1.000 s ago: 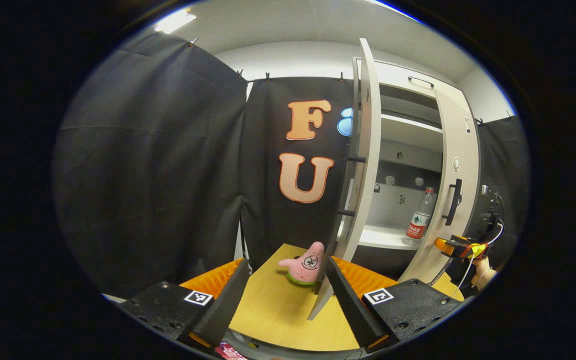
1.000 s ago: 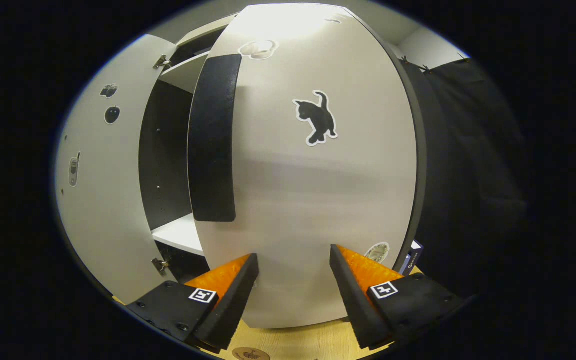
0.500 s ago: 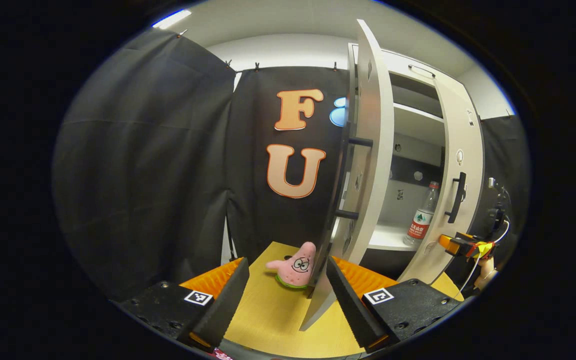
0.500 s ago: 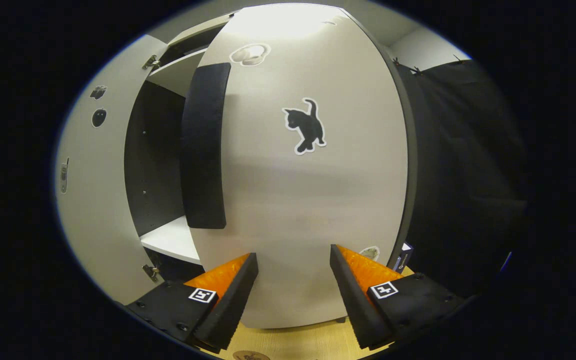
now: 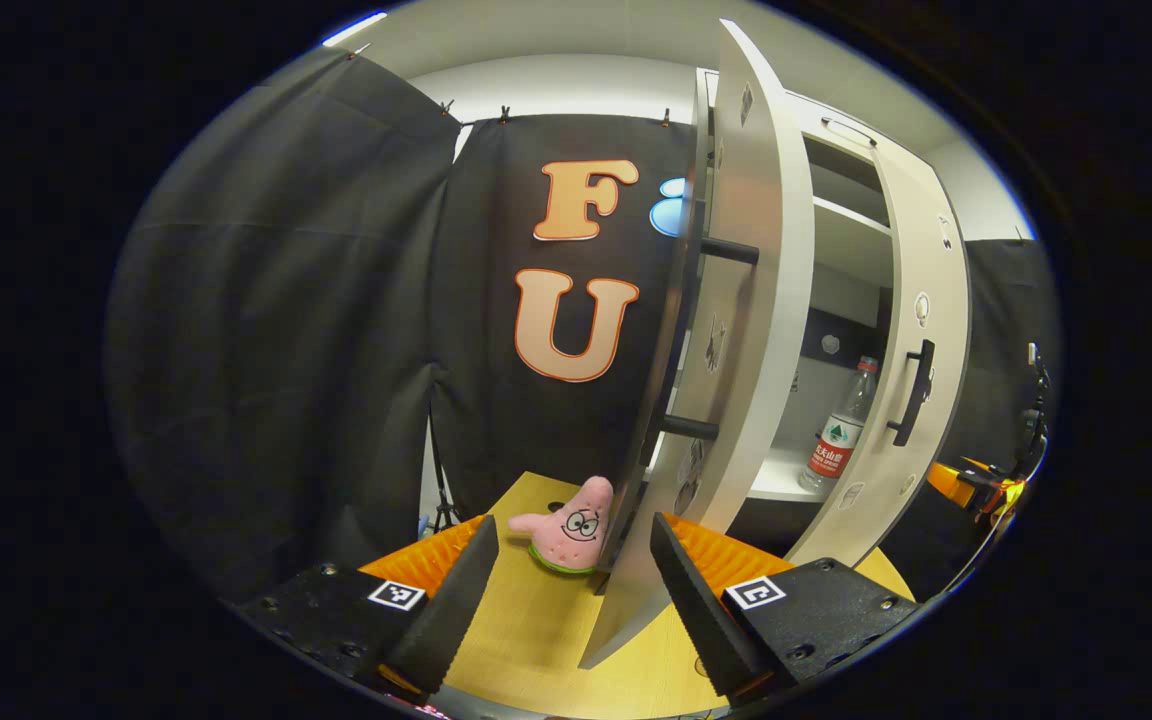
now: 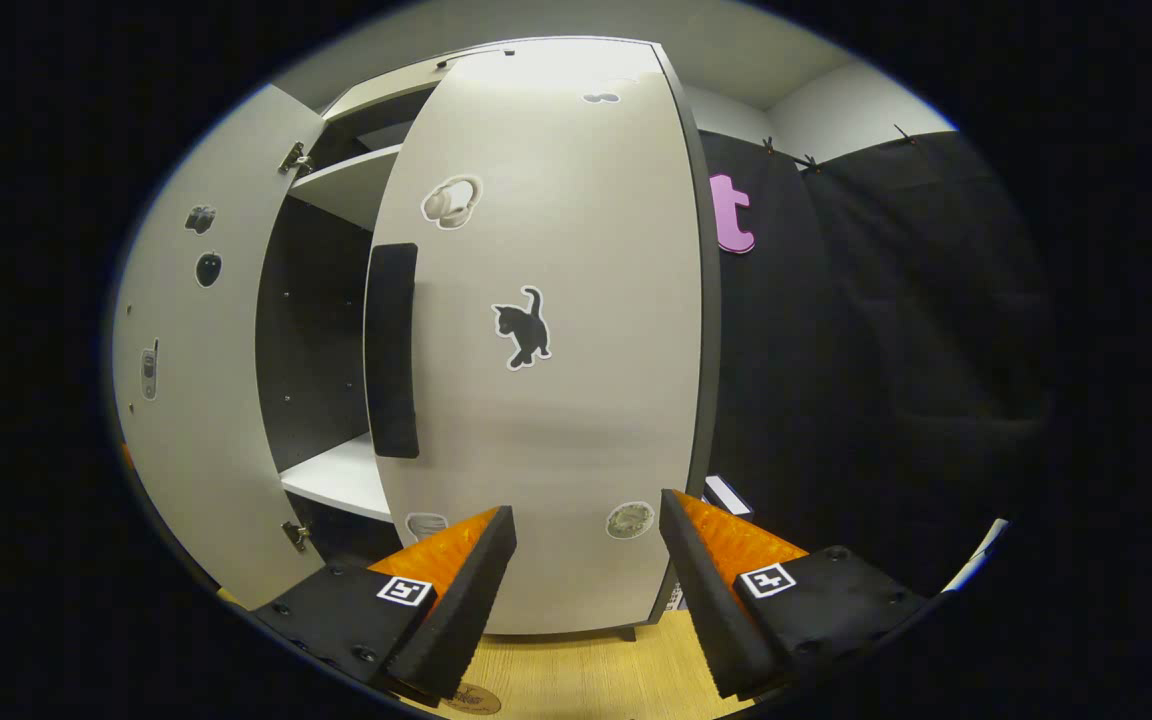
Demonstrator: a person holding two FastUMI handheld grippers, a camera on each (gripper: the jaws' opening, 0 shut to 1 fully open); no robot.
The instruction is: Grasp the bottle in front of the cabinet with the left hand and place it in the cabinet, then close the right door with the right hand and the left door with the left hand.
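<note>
A clear bottle (image 5: 839, 441) with a red label stands upright on the lower shelf (image 5: 776, 478) inside the white cabinet. The left door (image 5: 736, 330) stands ajar, almost edge-on to my left gripper (image 5: 573, 528). That gripper is open, and the door's lower edge lies between its fingers, close to the right-hand one. The right door (image 6: 556, 400), with a cat sticker and a black handle (image 6: 393, 365), is partly swung in. My right gripper (image 6: 588, 510) faces it, open and a little way off. It also appears far off as the right gripper (image 5: 976, 485) beyond that door.
A pink star plush toy (image 5: 566, 525) lies on the wooden table (image 5: 536, 630) left of the left door. An upper shelf (image 6: 336, 185) crosses the cabinet. In the right gripper view the left door (image 6: 196, 400) juts out. Black cloth walls close the booth.
The right gripper has drawn back from the right door, which now looks smaller and more swung in. The left gripper has shifted toward the left door, whose face shows more.
</note>
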